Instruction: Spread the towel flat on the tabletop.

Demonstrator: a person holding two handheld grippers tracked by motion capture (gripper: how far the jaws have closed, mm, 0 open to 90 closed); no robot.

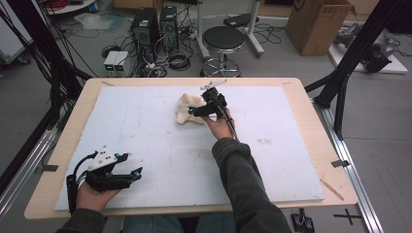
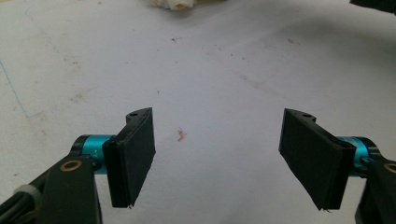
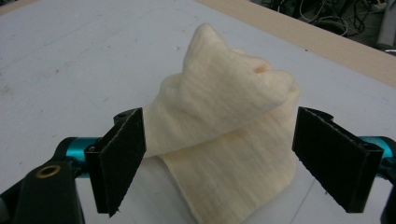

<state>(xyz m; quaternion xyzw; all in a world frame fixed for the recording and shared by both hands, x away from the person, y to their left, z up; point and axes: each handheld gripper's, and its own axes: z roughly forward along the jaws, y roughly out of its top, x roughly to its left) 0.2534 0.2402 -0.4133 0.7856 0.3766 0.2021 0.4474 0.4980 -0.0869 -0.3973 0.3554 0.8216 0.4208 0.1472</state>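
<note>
Cloth [image 3: 224,121] of cream, loosely woven fabric sits crumpled in a soft peaked heap on the white foam board [image 1: 160,145] that covers the wooden counter [image 1: 318,131]. In the left gripper view the cloth is cut off by the top edge, so just a pale scrap shows. Its far side is hidden behind its own folds, and in the high view the right gripper [image 1: 194,111] covers part of its near edge.

The right gripper's fingers [image 3: 119,158] stand wide on either side of the cloth, the heap between them; the left pad looks just beside a fold, possibly brushing it, though the angle leaves that unclear, and the other pad stands apart.

Well away from the cloth, near the board's front corner, the left gripper [image 2: 217,158] rests with flat black fingers spread wide over bare, faintly speckled foam.
</note>
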